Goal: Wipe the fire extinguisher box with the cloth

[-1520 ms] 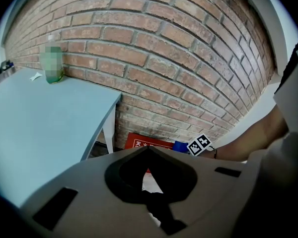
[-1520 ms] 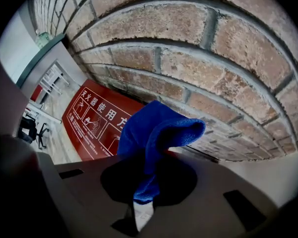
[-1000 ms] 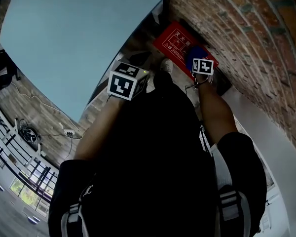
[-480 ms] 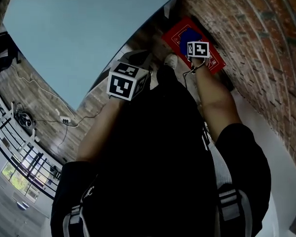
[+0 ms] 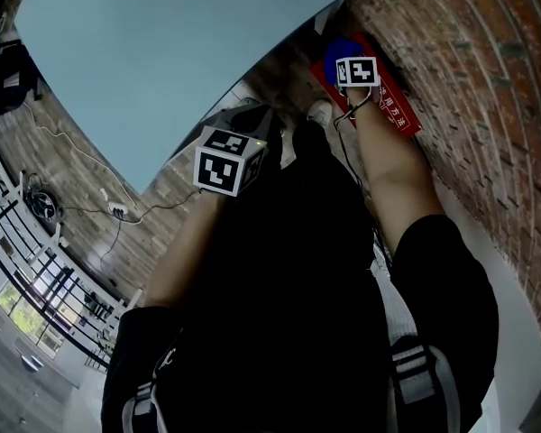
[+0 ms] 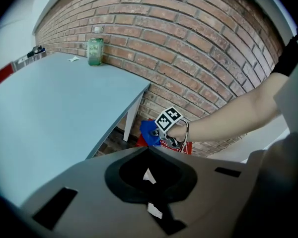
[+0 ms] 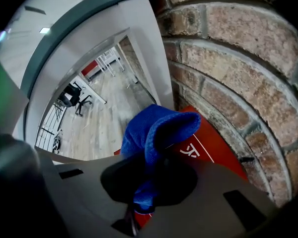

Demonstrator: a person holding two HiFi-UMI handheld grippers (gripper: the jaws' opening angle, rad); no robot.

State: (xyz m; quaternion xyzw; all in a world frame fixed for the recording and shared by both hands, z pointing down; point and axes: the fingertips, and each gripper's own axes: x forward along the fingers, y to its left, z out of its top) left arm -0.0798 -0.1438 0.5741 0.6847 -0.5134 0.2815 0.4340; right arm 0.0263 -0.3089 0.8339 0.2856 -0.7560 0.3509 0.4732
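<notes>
At the right claw [image 7: 149, 167], the jaws are closed on a bunched fold of the blue cloth [image 7: 156, 128]. A short tail hangs back through the claw, and a larger rounded lobe stands out ahead of the tips. We judge the cloth soft, light and limp, with a napped weave that grips well. A pinch on a gathered fold such as this one should hold without slipping, and the free lobe can be left to flatten against the surface. That lobe lies over the near end of the red fire extinguisher box [image 7: 208, 152], apparently touching it, though we cannot confirm contact. The box sits low at the foot of the brick wall [image 7: 228, 58], just beside the table leg [image 6: 129, 120]. It looks rigid, with a flat printed face that is probably smooth, and it is backed by the wall, so we expect it to take wiping pressure without needing to be held. The main risk we note is the hard claw tips scraping the face if the cloth is pressed too thin. The left claw [image 6: 148, 155] is held back near the body with its jaws together and nothing between them, well apart from the box. The light blue table [image 6: 54, 113] carries a bottle [image 6: 95, 51] near the wall.
</notes>
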